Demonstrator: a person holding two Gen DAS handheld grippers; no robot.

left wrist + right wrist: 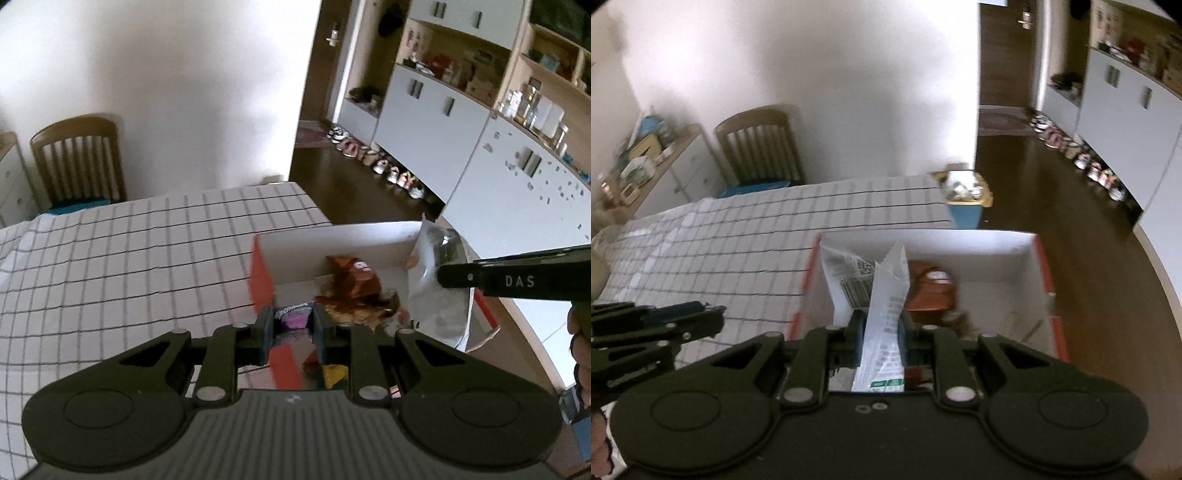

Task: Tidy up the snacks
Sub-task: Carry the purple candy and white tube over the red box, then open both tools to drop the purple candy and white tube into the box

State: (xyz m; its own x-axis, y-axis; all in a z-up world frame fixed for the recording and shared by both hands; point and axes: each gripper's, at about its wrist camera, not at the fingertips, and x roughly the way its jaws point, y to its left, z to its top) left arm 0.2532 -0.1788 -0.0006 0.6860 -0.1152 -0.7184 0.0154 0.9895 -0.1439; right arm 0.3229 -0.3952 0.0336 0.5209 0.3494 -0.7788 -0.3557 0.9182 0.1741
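Two snack packets in play, both up over the box (pixel 1039 266), the white cardboard one with red edges parked at the table's near right corner on the checked tablecloth (pixel 129 258).

Left gripper (pixel 293 325): pinched narrow on a purple packet (pixel 291 319), held just above the box's near-left corner. Right gripper (pixel 881 325): also clamped tight, on a white packet (pixel 886 295) with barcodes and small print, hanging over the box's left half. Same white packet visible from the left camera too, poking up at the box's right side with a silvery look.

Already down inside the box: a brown packet (pixel 929 288) toward the back wall, plus some other brownish wrappers beside it, too blurry to name.

Handling guesses, going by looks only: both bags probably light, thin film, floppy. White one creased and folded where pinched, so likely soft and half air. Slick plastic, so likely to slide out of a loose pinch. Contents possibly crumbly, so no squeezing the belly. Best hold probably on the flat seam or a top corner, away from the puffy middle. Purple one smaller and likely a bit stiffer, pinched across its width already, seems fine.

Plenty of bare floor on the box's right side for setting them down.
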